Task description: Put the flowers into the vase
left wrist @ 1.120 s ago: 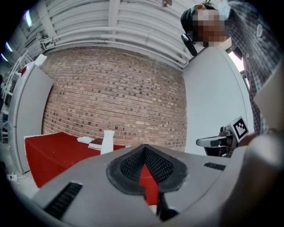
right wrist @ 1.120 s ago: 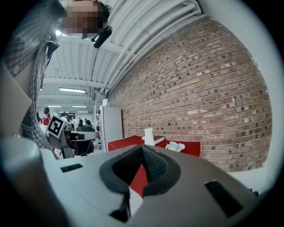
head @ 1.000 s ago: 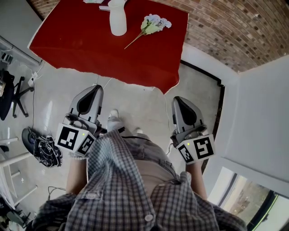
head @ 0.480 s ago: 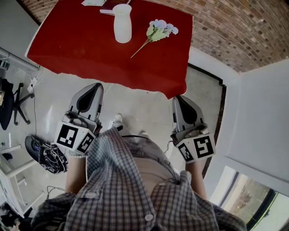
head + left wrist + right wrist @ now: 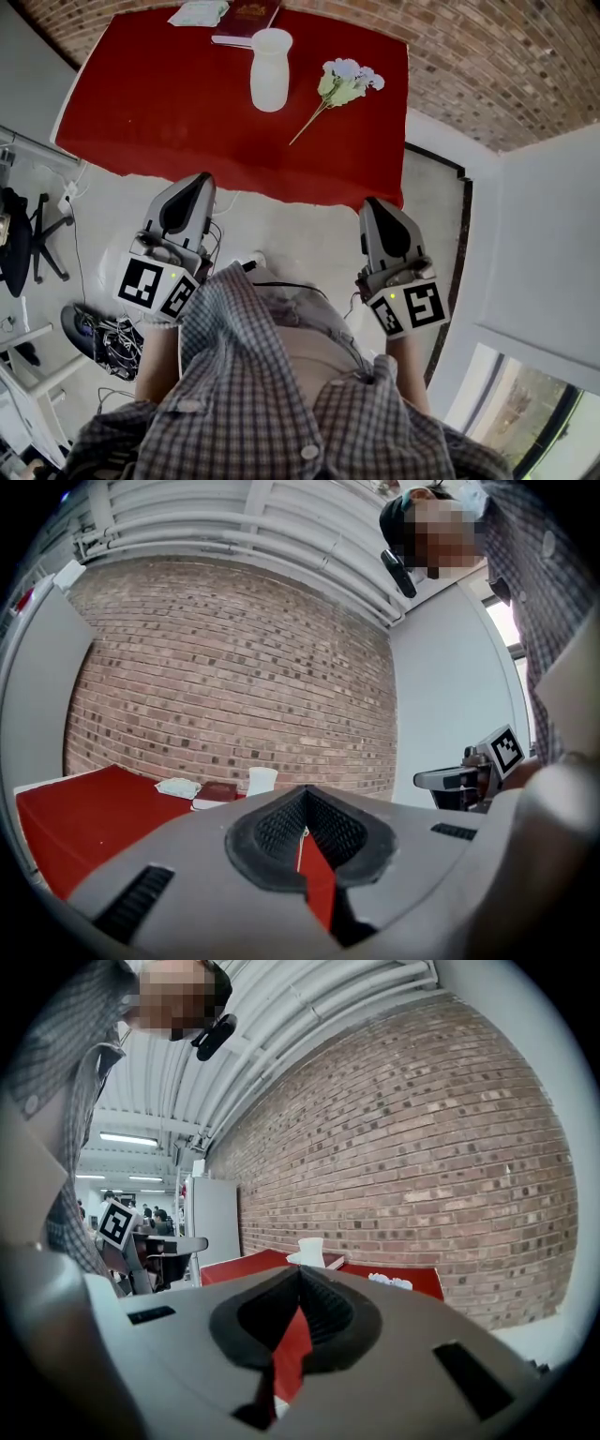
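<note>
On red cloth [image 5: 169, 103]: smooth white vase [image 5: 270, 69], pale flowers [image 5: 343, 84].

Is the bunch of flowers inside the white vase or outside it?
Outside. The pale flower bunch lies flat on the red table, beside the upright white vase, apart from it.

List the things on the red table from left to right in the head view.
pale packet → white vase → flowers. The dark red book behind the vase overlaps it, so it is left out.
</note>
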The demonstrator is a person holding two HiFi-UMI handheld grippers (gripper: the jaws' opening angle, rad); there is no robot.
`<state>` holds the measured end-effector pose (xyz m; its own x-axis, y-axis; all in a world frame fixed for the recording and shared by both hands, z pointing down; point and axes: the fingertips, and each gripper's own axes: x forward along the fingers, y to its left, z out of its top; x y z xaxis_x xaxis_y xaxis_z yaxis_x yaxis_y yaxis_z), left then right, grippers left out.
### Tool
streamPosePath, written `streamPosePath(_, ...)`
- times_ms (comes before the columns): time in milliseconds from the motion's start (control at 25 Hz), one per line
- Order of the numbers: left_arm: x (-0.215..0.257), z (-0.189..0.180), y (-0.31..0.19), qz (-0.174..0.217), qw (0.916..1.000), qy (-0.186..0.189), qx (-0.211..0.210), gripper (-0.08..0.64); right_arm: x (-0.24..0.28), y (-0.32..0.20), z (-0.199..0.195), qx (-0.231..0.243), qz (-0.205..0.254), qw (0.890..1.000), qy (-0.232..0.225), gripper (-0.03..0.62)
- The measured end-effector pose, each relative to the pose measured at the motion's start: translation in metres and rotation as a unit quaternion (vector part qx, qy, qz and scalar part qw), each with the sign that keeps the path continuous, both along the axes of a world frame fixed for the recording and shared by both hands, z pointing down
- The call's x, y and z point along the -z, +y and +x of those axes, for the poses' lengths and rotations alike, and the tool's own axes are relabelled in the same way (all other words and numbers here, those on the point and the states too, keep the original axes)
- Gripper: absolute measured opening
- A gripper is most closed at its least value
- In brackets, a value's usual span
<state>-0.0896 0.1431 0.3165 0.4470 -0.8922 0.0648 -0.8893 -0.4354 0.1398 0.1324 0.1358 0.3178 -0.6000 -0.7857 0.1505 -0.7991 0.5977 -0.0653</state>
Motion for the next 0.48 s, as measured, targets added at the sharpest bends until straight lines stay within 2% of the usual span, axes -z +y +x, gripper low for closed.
streamPosePath(480, -0.010, -0.061, -0.026, 0.000, 0.9999, 0.003, -0.011, 0.006, -0.006, -0.023, -0.059, -0.015, 0.001, 1.000, 0.008, 0.006)
